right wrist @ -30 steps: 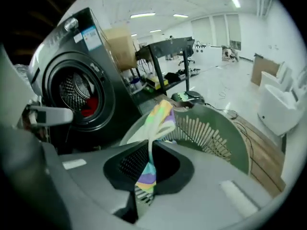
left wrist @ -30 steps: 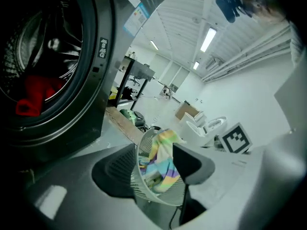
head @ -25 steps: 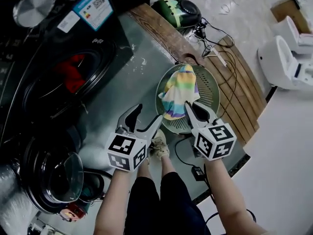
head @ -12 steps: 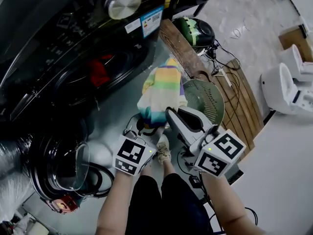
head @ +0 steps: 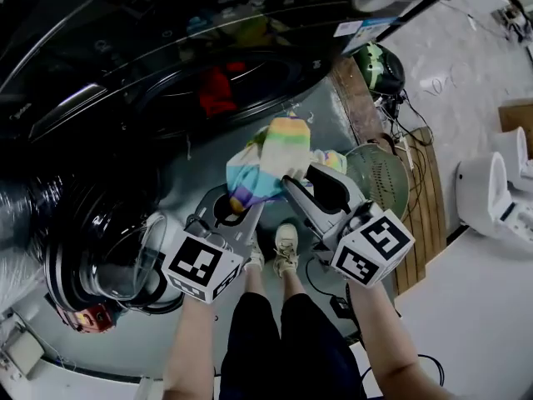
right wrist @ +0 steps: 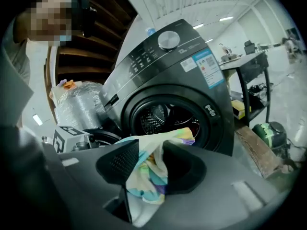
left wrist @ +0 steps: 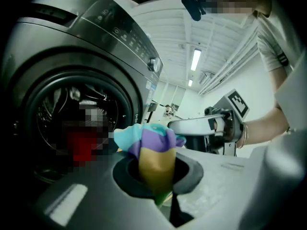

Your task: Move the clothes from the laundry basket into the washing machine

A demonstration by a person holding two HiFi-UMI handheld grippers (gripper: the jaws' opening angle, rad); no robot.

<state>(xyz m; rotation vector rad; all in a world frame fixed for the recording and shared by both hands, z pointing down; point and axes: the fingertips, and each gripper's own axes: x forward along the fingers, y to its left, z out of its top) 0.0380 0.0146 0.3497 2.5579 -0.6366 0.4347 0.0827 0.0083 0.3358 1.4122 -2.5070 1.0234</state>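
While the striped cloth (head: 271, 158) is held up in the air, just in front of the washer's (head: 166, 40) round opening, it is pinched from two sides. The left gripper (head: 240, 209) is closed on its lower end, and the right gripper (head: 293, 176) is closed on its other edge. The basket (head: 381, 182) is seen on the floor close by the right gripper, and a red cloth (head: 218, 90) is seen inside the drum (head: 258, 73).
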